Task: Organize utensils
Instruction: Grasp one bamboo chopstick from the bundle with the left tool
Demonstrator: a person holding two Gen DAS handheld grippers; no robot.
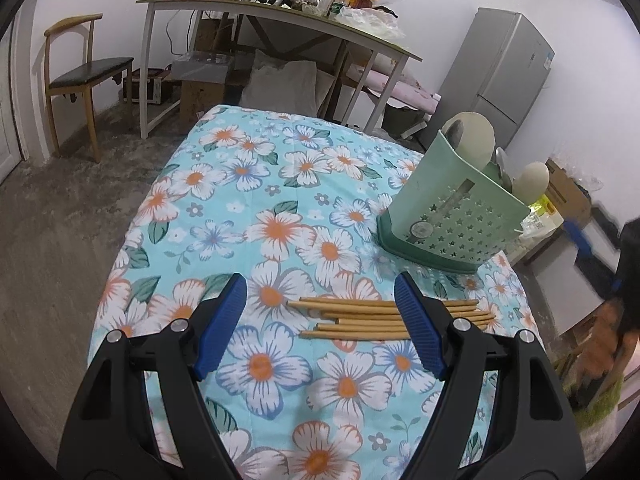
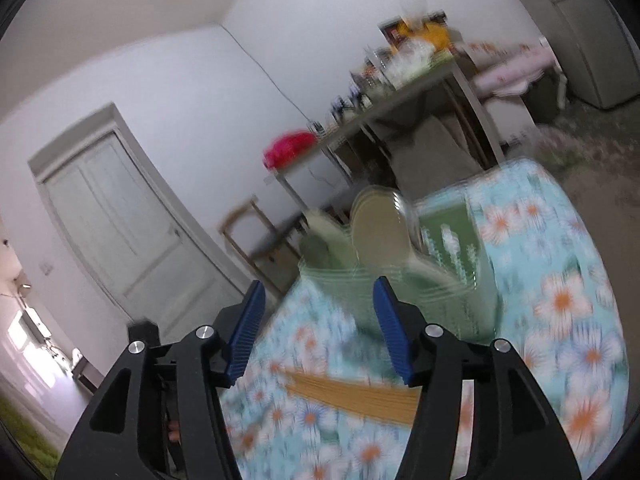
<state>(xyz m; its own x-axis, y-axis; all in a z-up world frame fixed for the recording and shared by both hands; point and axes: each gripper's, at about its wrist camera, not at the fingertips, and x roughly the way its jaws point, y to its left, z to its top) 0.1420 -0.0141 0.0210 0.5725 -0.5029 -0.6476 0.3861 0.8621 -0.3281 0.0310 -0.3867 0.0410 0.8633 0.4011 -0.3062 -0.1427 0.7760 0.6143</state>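
The left tool (image 1: 320, 292) hovers spread and empty above the chopsticks (image 1: 360, 318) lying bundled on the floral worktop (image 1: 248, 200); its sharp view shows the green holder (image 1: 448, 216) with spoons right of them. The right tool (image 2: 318, 300), likewise spread and empty, gives a blurred view.

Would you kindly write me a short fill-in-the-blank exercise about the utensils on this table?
1. The chopsticks lie on a ____-patterned cloth.
2. The utensil holder is ____ in colour.
3. The left hand-held gripper holds ____ between its open jaws.
4. The holder's front wall has ____-shaped holes.

Missing words: flower; green; nothing; star
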